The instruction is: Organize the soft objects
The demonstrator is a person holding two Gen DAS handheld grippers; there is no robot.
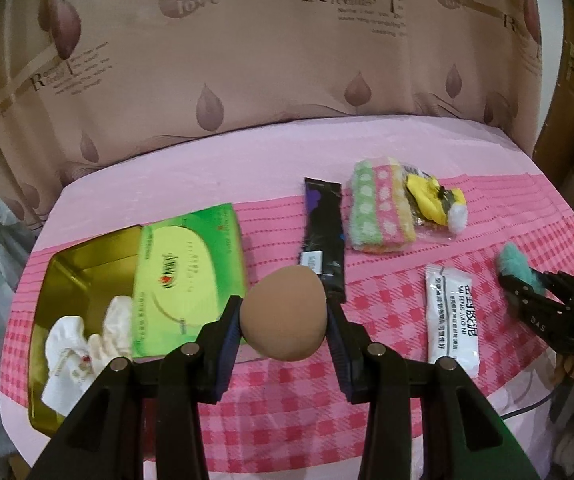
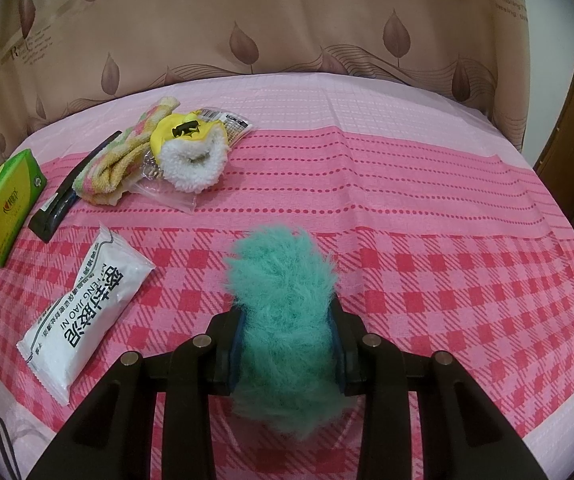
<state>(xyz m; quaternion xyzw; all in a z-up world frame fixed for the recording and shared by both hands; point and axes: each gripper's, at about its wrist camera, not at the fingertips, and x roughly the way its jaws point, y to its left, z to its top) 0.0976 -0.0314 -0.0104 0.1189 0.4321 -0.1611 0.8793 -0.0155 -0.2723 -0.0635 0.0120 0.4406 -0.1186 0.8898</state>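
My left gripper (image 1: 285,320) is shut on a brown egg-shaped sponge (image 1: 283,314) and holds it above the pink checked cloth, just right of a gold tin (image 1: 71,268). The tin holds white baby socks (image 1: 83,344), and a green tissue box (image 1: 191,276) lies over its right side. My right gripper (image 2: 287,344) is shut on a teal fluffy pom-pom (image 2: 283,312); it also shows at the right edge of the left wrist view (image 1: 527,280). A striped towel (image 1: 379,210) and a yellow plush slipper (image 2: 191,152) lie at the back.
A black sachet (image 1: 325,236) lies behind the sponge. A white sachet (image 2: 87,316) lies on the checked cloth between the grippers. A clear bag (image 2: 167,194) sits under the slipper. The table edge runs close below both grippers. A curtain (image 1: 287,60) hangs behind the table.
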